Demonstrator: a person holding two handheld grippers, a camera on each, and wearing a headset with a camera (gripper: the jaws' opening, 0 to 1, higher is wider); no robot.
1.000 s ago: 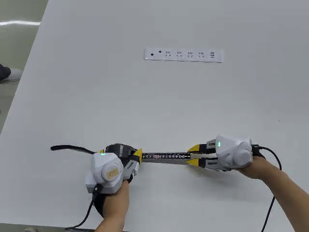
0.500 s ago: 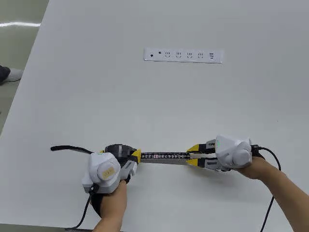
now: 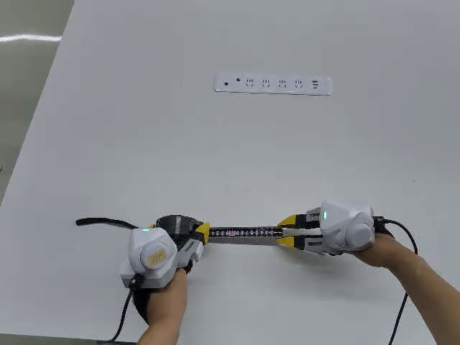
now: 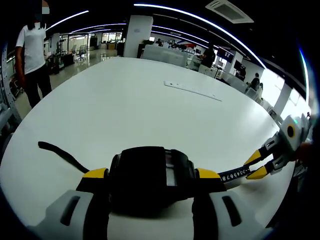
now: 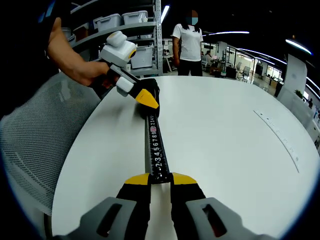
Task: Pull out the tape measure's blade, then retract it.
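Head view: grips tape measure case [image 3: 177, 222] in left tool [image 4: 151, 174], pinches blade [image 3: 244, 232] in right tool [image 3: 289, 231]; shows no added blade since earlier, suggests pull-out finished, retract pending.

The tape measure [image 3: 176, 224] sits on the table [image 3: 215, 158] near its front edge, clamped between the jaws of the left gripper [image 4: 151, 175]. Its strap [image 3: 100, 221] trails to the left of it. Its blade [image 3: 244, 233] runs to the right of it, into the closed jaws of the right gripper [image 3: 287, 231]. The power strip [image 3: 273, 83] lies well behind it.
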